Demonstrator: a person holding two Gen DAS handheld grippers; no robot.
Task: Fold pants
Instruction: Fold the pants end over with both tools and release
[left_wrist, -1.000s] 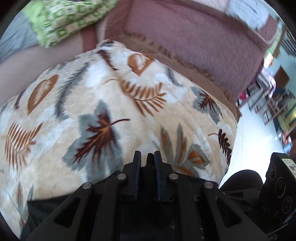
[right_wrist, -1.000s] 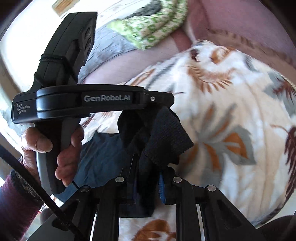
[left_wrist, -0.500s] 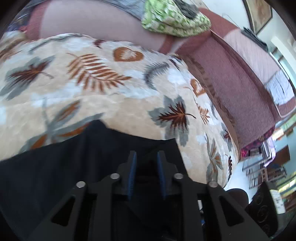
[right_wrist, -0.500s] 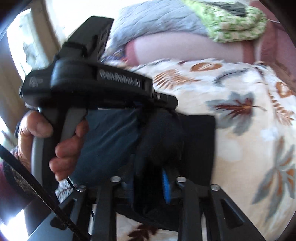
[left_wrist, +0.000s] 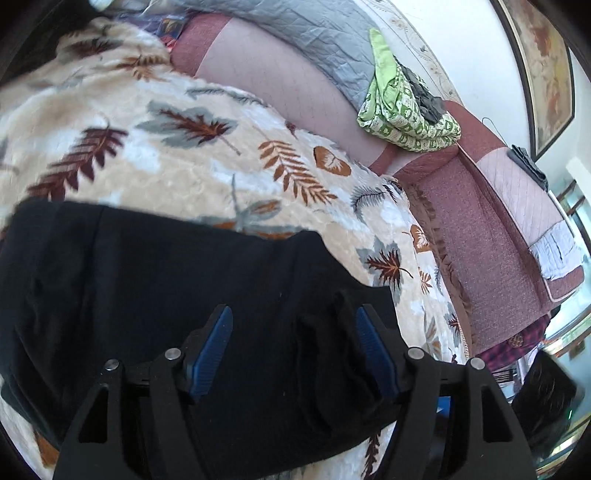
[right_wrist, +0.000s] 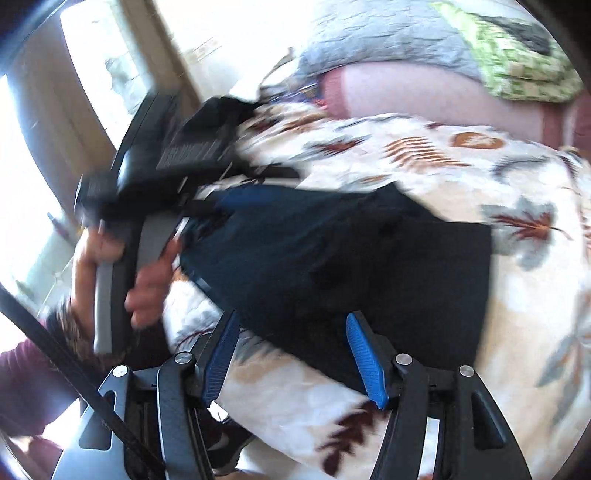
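Observation:
The dark navy pants (left_wrist: 177, 295) lie folded flat on a leaf-print blanket (left_wrist: 166, 155). My left gripper (left_wrist: 293, 317) is open just above the pants' near edge, blue pads apart, nothing between them. In the right wrist view the pants (right_wrist: 369, 266) form a dark rectangle on the blanket (right_wrist: 524, 314). My right gripper (right_wrist: 291, 325) is open over their near edge and holds nothing. The left gripper's body (right_wrist: 155, 170) and the hand on it show blurred at the left.
A maroon sofa (left_wrist: 480, 240) runs behind and to the right of the blanket. A folded green patterned cloth (left_wrist: 402, 110) and a grey quilt (left_wrist: 306, 37) lie on its back. The blanket's edge drops off at the right, with room clutter beyond.
Both grippers were shut on the pants and carried them across the blanket. Now both have opened and the pants lie flat, released.

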